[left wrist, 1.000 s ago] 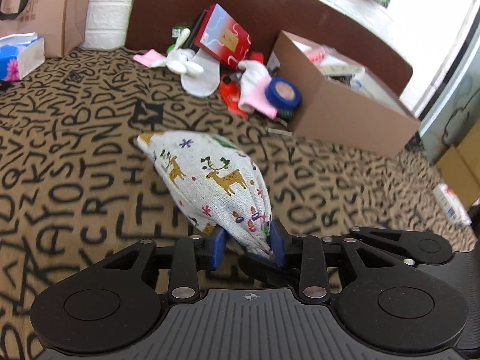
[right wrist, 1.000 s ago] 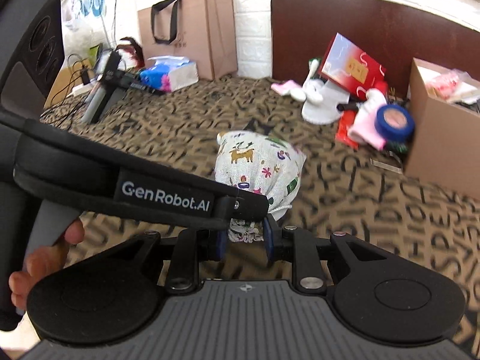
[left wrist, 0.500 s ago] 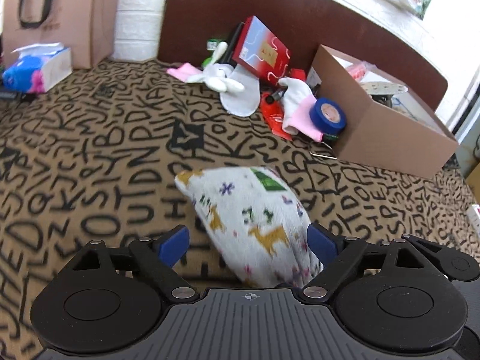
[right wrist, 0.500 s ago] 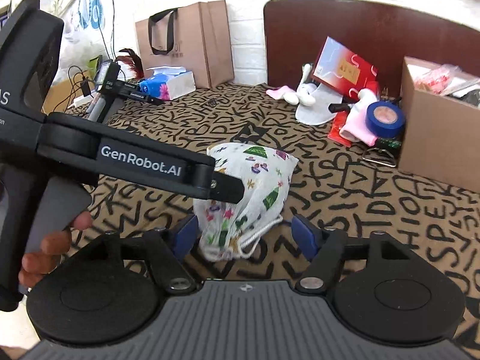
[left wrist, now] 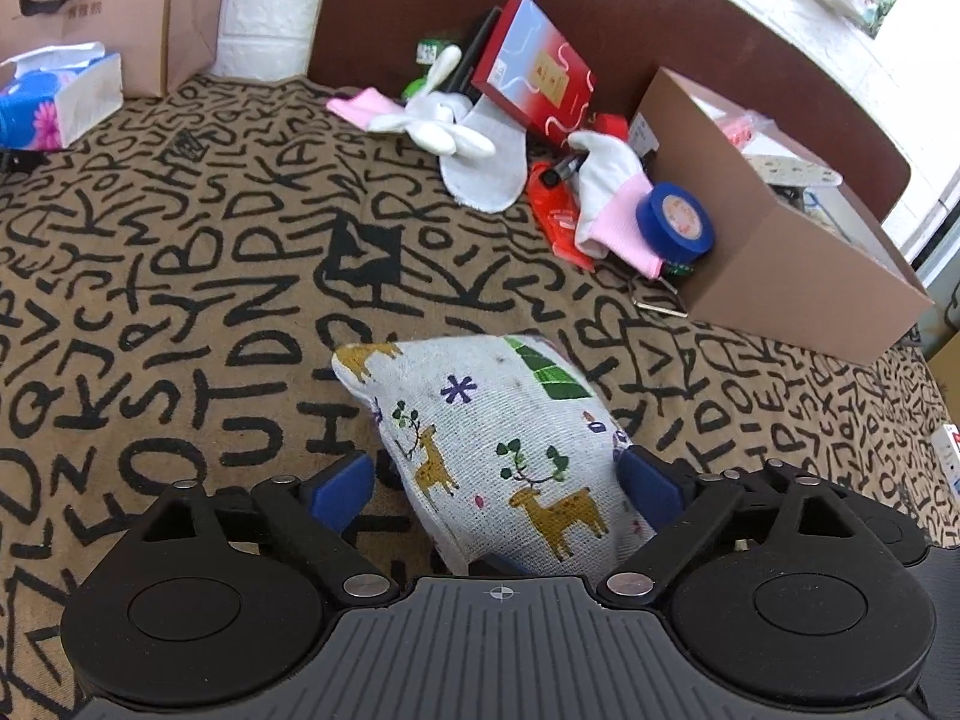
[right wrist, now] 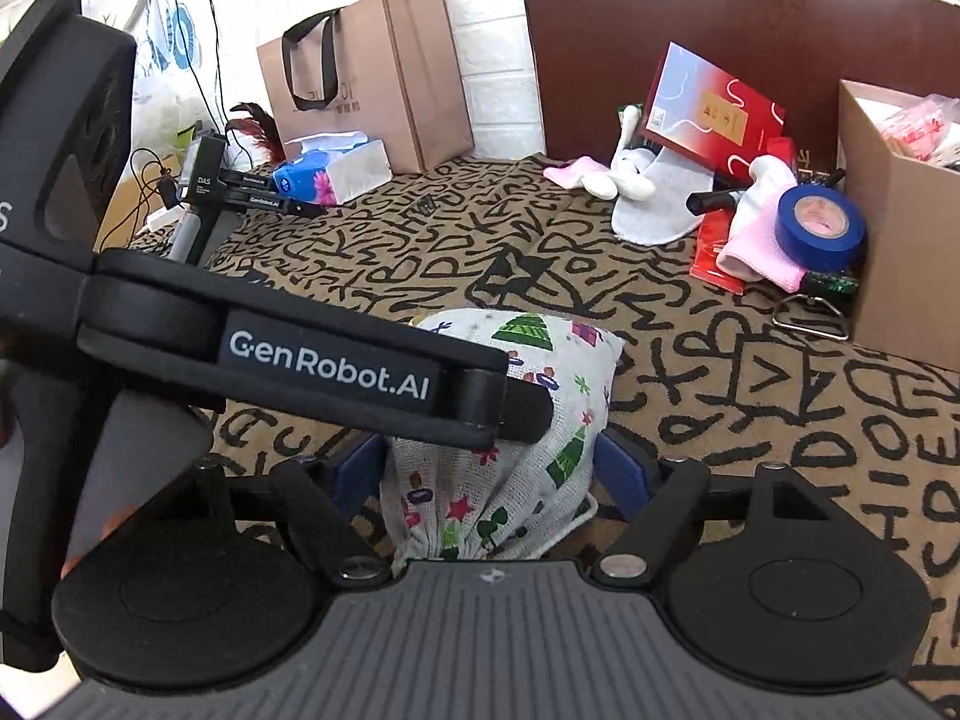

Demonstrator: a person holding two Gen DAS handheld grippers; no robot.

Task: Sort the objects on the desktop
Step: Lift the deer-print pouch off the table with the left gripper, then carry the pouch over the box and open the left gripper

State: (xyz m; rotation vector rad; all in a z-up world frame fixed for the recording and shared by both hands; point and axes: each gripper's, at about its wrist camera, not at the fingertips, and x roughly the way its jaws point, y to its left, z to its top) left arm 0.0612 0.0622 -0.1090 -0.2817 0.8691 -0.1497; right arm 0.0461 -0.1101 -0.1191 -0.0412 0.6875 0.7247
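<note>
Drawstring pouch [left wrist: 504, 450], white cloth printed with deer and small trees, lies on the table [left wrist: 180, 252], which is covered in a tan cloth with black letters. Left hand-held gripper [left wrist: 497, 489]: released, blue pads spread wide, pouch lying between them; right pad just beside or touching the cloth, cannot tell which; left pad apart from it. Right hand-held gripper [right wrist: 489, 471]: also released, pads on either side of the pouch's gathered drawstring end [right wrist: 480, 531], which sits close to the gripper body. In the right wrist view the left hand-held gripper's arm, marked "GenRobot.AI", crosses over the pouch from the left. Both grippers therefore straddle the same pouch, neither clamping it. Farther back: cardboard box [left wrist: 798, 252] at right, holding assorted items; roll of blue tape [left wrist: 675, 222] leaning just beside the box's near wall, resting on a white-and-pink glove [left wrist: 606, 192]; red packet [left wrist: 555, 213] under the glove; red gift box [left wrist: 534, 69] propped against the dark headboard-like panel. Tissue pack [left wrist: 54, 99] and paper bag [right wrist: 372, 78] at far left.
</note>
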